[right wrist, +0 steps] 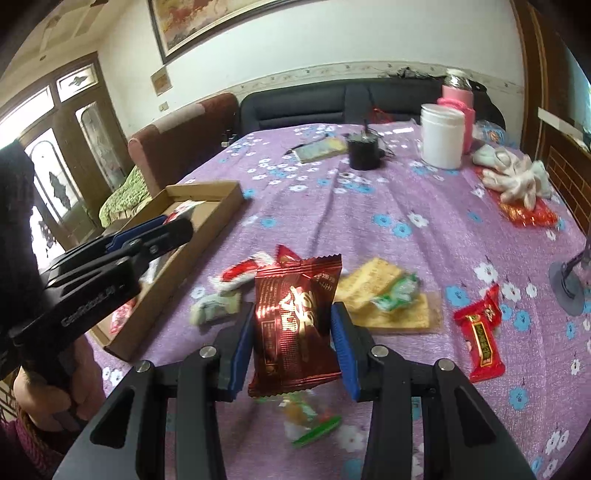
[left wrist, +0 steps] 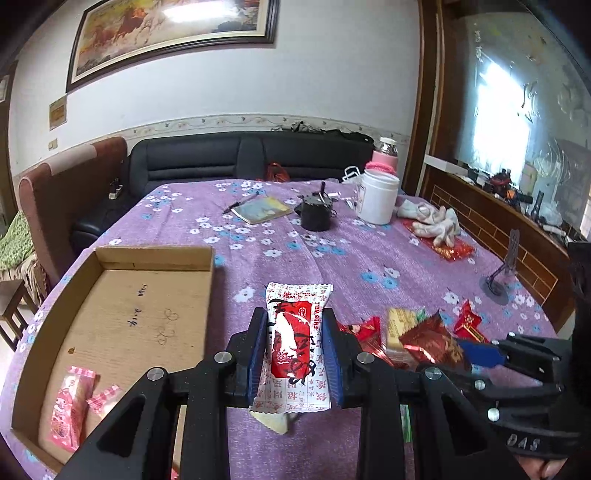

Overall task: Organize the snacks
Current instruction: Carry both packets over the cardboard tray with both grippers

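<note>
Progress looks early: cardboard box (left wrist: 110,306) has a couple pink snacks in, left gripper (left wrist: 295,350) jaws pinching a white-red packet (left wrist: 295,332) right of it, right gripper (right wrist: 293,332) jaws pinching a dark red packet (right wrist: 295,325), loose snacks (right wrist: 384,295) remaining on desk (left wrist: 332,229) further right

Daylight from a glass door (right wrist: 55,155) and glare on the framed painting (left wrist: 173,33) light a fairly bright room, while fisheye edges bend and darken.
</note>
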The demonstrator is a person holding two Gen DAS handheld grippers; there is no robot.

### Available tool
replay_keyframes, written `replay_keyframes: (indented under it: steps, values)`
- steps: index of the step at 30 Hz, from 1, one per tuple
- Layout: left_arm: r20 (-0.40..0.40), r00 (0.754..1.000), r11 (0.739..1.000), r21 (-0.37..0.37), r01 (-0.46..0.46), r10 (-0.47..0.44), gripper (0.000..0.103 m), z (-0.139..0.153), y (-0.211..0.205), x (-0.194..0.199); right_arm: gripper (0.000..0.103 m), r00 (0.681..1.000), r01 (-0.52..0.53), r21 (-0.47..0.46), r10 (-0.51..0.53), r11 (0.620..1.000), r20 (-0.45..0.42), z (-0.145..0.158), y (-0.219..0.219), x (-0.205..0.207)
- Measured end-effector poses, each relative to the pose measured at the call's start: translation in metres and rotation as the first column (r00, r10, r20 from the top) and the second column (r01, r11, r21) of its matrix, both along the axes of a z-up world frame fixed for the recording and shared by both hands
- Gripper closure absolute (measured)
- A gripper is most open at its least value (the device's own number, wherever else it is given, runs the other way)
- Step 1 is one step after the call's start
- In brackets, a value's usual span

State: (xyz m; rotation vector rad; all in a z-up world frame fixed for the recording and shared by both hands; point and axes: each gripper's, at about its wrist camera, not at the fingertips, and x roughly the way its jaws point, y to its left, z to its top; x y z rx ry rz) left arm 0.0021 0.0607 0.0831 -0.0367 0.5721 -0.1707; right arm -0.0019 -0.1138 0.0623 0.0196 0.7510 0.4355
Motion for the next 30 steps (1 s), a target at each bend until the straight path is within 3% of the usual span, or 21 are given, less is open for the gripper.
replay_keyframes:
  steps: [6, 10, 13, 15, 20, 25, 30]
  values:
    - [-0.004, 0.999, 0.998, -0.028, -0.054, 0.054, 0.073, 0.008, 0.022, 0.003, 0.063, 0.999, -0.050, -0.005, 0.050, 0.999, 0.015, 0.014, 0.035, -0.002]
    - [-0.038, 0.985, 0.983, -0.070, -0.170, 0.168, 0.073, 0.012, 0.061, 0.012, 0.063, 0.997, -0.078, 0.008, 0.078, 0.997, 0.014, 0.019, 0.065, 0.001]
    - [-0.077, 0.961, 0.957, -0.102, -0.271, 0.264, 0.073, 0.011, 0.095, 0.017, 0.063, 0.994, -0.113, 0.024, 0.114, 0.993, -0.003, 0.019, 0.090, 0.006]
    - [-0.102, 0.926, 0.925, -0.084, -0.371, 0.363, 0.073, 0.009, 0.119, 0.019, 0.063, 0.991, -0.136, 0.025, 0.136, 0.990, -0.008, 0.020, 0.108, 0.009]
    - [-0.203, 0.861, 0.865, -0.099, -0.492, 0.466, 0.072, -0.007, 0.166, 0.025, 0.063, 0.974, -0.226, 0.015, 0.227, 0.974, -0.026, 0.018, 0.158, 0.017]
    - [-0.275, 0.836, 0.857, -0.073, -0.510, 0.474, 0.072, -0.025, 0.173, 0.034, 0.063, 0.959, -0.281, -0.036, 0.279, 0.959, -0.050, 0.001, 0.194, 0.022]
    - [-0.273, 0.823, 0.849, -0.041, -0.527, 0.498, 0.072, -0.027, 0.170, 0.037, 0.063, 0.949, -0.315, -0.068, 0.311, 0.947, -0.059, -0.016, 0.209, 0.022]
